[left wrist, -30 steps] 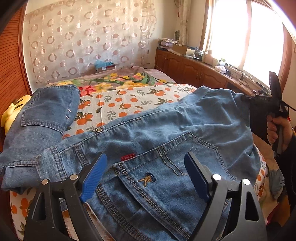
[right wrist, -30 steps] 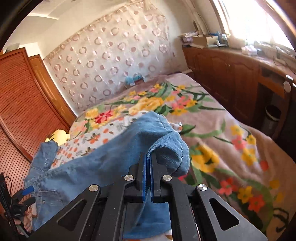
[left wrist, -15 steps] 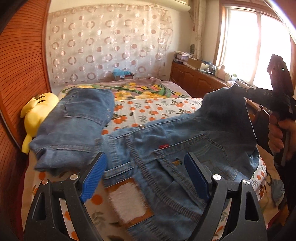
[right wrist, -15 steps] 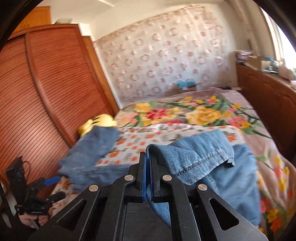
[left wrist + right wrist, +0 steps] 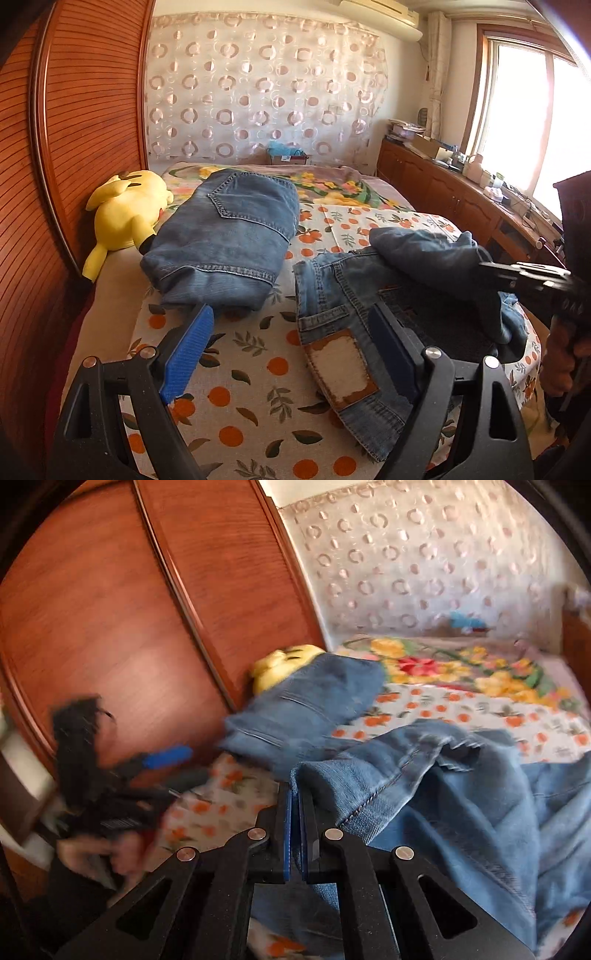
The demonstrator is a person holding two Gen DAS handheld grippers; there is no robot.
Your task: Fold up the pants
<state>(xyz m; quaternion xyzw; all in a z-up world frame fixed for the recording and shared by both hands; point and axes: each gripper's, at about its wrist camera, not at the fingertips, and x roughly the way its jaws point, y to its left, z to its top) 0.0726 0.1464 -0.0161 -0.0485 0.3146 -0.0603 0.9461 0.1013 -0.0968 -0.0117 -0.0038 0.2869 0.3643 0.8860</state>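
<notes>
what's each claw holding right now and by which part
Right claw pinches the unfolded jeans by a fabric edge near a stitched seam; left claw holds nothing.

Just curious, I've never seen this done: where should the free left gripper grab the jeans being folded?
Probably the waistband of the jeans, beside the leather patch. It lies flat as a thick edge just ahead of the open left gripper, so come straight in from the near side.

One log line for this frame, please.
Fold pants | right tool shut on jeans hem | left tool open, empty | folded jeans beside
</notes>
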